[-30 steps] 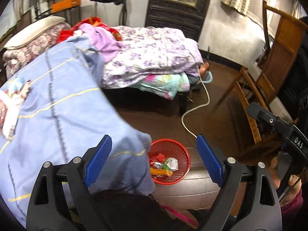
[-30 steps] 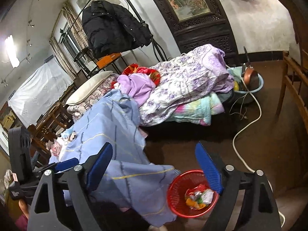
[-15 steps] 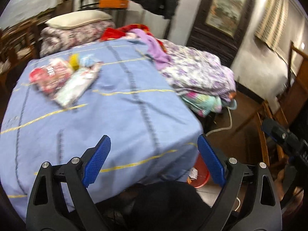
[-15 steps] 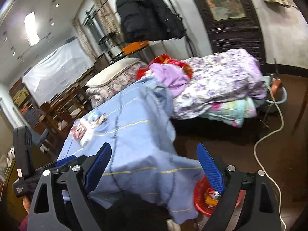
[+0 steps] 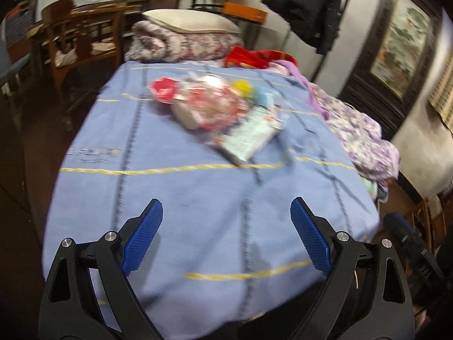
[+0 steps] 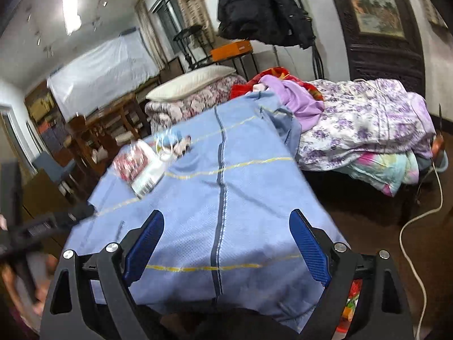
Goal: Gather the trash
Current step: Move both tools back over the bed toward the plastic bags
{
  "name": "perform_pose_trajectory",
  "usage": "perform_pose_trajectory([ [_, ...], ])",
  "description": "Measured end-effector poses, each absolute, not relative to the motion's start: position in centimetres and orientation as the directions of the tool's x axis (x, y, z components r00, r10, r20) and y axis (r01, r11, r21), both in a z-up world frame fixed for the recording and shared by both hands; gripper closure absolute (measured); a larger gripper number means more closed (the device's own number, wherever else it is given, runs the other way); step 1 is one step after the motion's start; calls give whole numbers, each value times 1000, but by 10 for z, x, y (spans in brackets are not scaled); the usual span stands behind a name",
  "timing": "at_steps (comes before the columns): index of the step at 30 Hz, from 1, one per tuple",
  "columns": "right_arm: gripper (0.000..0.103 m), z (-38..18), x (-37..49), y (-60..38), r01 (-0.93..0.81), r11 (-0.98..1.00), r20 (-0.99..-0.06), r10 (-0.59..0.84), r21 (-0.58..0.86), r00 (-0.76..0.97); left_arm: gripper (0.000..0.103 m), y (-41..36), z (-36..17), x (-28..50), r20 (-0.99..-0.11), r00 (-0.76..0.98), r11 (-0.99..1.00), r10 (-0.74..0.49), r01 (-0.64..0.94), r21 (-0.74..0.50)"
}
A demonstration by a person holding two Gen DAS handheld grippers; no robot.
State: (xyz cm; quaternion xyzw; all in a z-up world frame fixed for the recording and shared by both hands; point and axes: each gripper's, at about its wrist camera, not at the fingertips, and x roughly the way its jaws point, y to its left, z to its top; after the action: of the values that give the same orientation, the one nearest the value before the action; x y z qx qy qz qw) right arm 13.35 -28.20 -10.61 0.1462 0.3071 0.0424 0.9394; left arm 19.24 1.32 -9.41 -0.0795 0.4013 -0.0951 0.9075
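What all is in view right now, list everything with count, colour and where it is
trash wrappers: one blurred pile, red, white, yellow; on the blue cloth
blue cloth: one, blue with yellow lines; over the table
trash basket: one, red; on the floor, mostly hidden behind the right gripper
bedding: pile, purple floral; right of the cloth
pillow: one, cream; beyond the cloth
jacket: one, black; hanging
cable: one, white; floor
left gripper: open, empty
right gripper: open, empty

Matt woven blue cloth [image 5: 198,198], glossy plastic wrappers [image 5: 215,113]
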Motion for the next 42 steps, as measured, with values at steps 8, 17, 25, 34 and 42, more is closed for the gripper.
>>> perform_pose_trajectory([
  [8,15,-129,147,-242,-36,992,-572,99,120,814,14,25,-83,229,-712,674,980,-196,108,-167],
  [17,15,-141,159,-229,-4,999,-624,23,33,781,12,-3,-78,304,-714,670,978,-205,121,-167],
  [25,14,-145,163,-227,-9,1000,-630,14,11,776,12,-4,-104,343,-769,627,991,-122,41,-124],
  [34,14,-145,163,-225,-8,1000,-634,14,13,773,12,63,-117,281,-779,617,990,-108,-2,-139],
  [42,12,-145,163,-223,-16,1000,-639,17,6,769,11,60,-104,265,-744,648,985,-163,61,-162],
])
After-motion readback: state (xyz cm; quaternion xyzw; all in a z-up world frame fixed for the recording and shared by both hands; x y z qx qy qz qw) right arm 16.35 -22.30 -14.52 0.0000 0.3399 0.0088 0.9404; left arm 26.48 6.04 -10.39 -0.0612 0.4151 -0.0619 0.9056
